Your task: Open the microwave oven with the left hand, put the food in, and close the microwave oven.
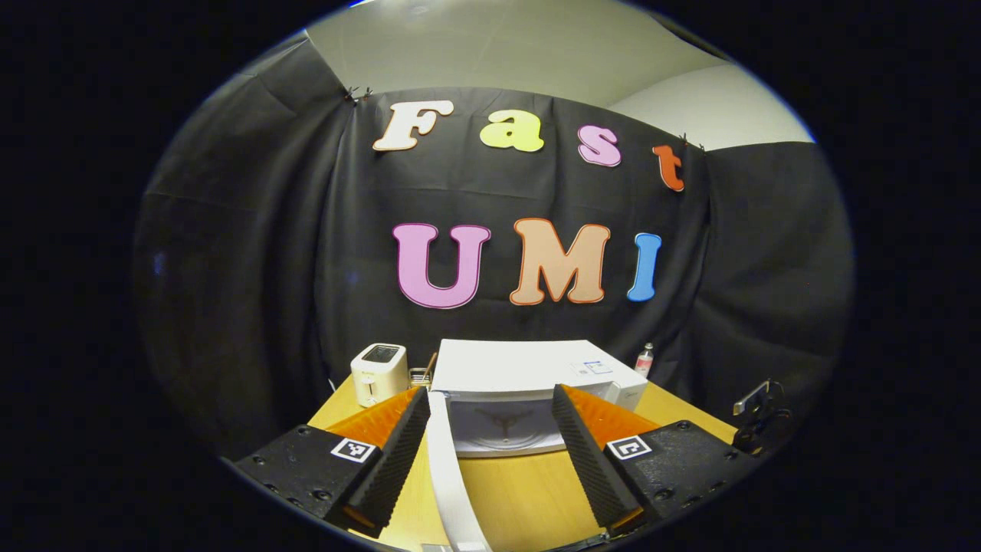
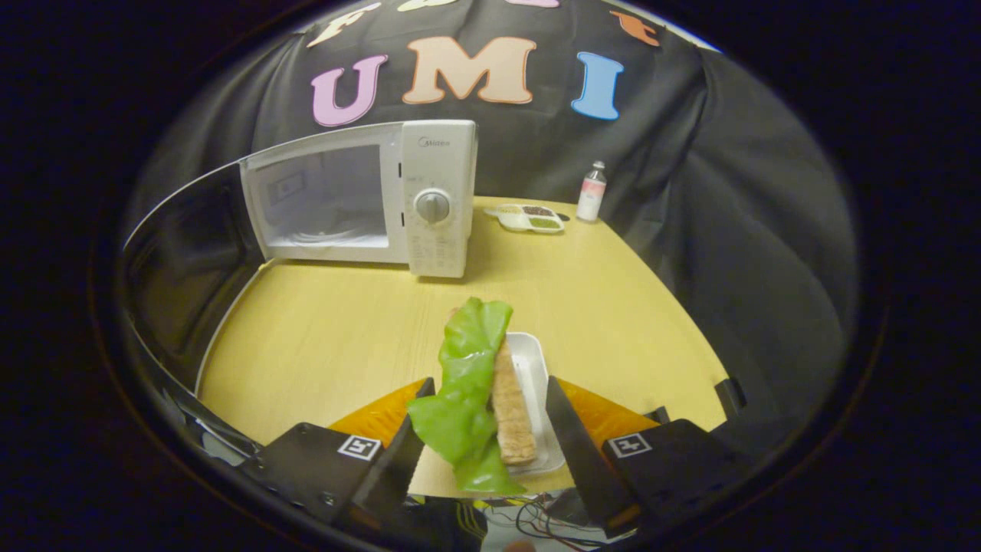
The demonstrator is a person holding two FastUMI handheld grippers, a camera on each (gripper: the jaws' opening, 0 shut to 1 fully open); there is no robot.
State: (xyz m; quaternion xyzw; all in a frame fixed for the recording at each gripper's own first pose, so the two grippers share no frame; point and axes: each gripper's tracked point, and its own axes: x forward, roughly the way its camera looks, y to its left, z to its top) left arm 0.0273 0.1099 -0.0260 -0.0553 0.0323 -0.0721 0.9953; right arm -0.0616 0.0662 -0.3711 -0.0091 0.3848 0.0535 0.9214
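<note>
The white microwave point(image 1: 521, 368) stands straight ahead in the left gripper view, its cavity point(image 1: 502, 429) showing. Its open door point(image 1: 448, 475) comes toward me edge-on. My left gripper point(image 1: 490, 418) is open, and the door edge runs between its fingers, close to the left one. In the right gripper view the microwave point(image 2: 437, 199) is at the far left of the table, its dark-glass door point(image 2: 184, 253) swung wide to the left. My right gripper point(image 2: 489, 414) is shut on a white tray point(image 2: 533, 368) holding the food, a sandwich with a lettuce leaf point(image 2: 467, 383), near the table's front edge.
The wooden table point(image 2: 322, 330) lies bare between the food and the microwave. A cream toaster point(image 1: 378, 372) sits left of the microwave. To its right are a small bottle point(image 2: 592, 192) and a divided dish point(image 2: 529, 218). Black cloth walls the booth.
</note>
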